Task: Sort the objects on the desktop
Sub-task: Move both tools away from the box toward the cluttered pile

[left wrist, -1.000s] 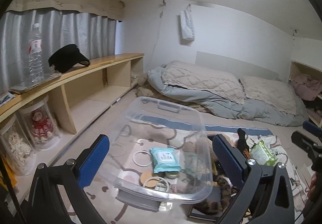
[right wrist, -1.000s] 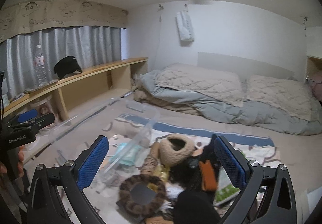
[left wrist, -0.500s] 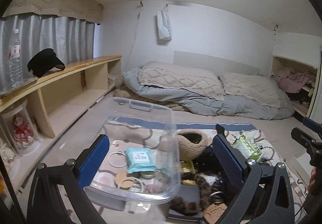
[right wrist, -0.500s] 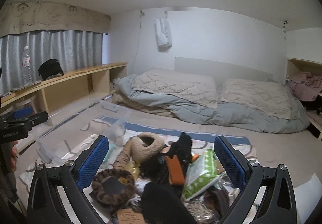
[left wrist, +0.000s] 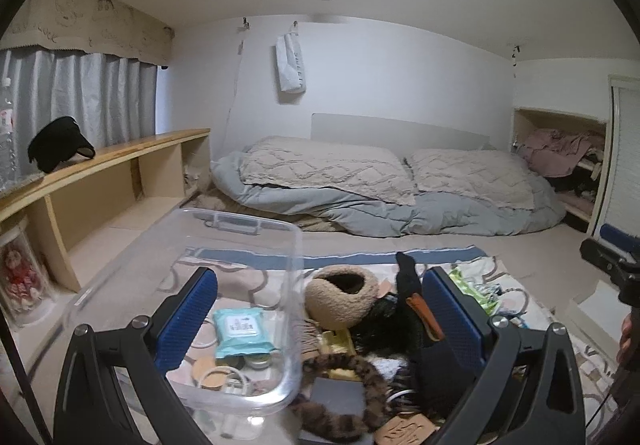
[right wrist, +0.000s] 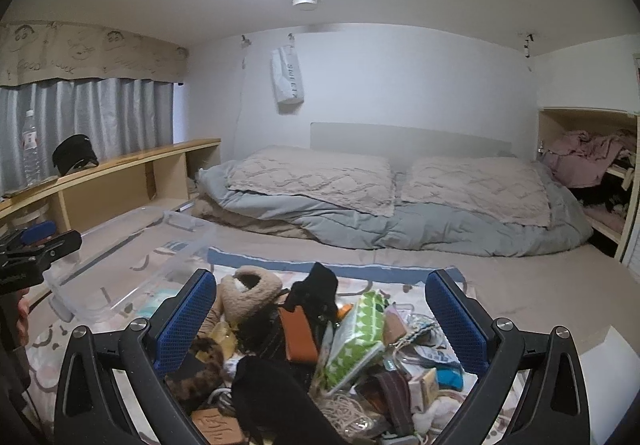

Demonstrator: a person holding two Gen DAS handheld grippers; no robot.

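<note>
**A:** The pile of small things [right wrist: 320, 357] lies on the patterned mat [left wrist: 248, 277], just to the right of the clear plastic bin [left wrist: 192, 309], which serves as the landmark for everything else. Inside the bin I see a teal wipes pack [left wrist: 240, 331], some white rings and round lids. Against the bin's right wall sits a fuzzy tan slipper [left wrist: 342, 299]; further right of the bin is a green-and-white tissue pack [right wrist: 356, 333], an orange wallet [right wrist: 300, 337] and a tangle of cord.

**B:** And the tongs?

**A:** Both stand apart, holding nothing. The left gripper [left wrist: 320, 321] hangs above the bin's right wall, one blue pad over the bin, the other over the pile. The right gripper [right wrist: 322, 319] hovers over the pile, right of the bin, aimed forward and tilted slightly down.

**B:** So what's the step?

**A:** I judge it's choosing one item from the pile to carry to the bin. It's early: most of the heap is unsorted.

**B:** How to do it well?

**A:** Take something lying on top and free of the cord, like the tissue pack. Come down with the jaws straddling its narrow side and close on the body, not the loose wrapper. Lift straight up before swinging toward the bin, or neighbours may drag along.

**B:** Risks?

**A:** The bin's wall is transparent and easy to clip; clear the rim first. The left gripper should keep out of the right one's path.
</note>
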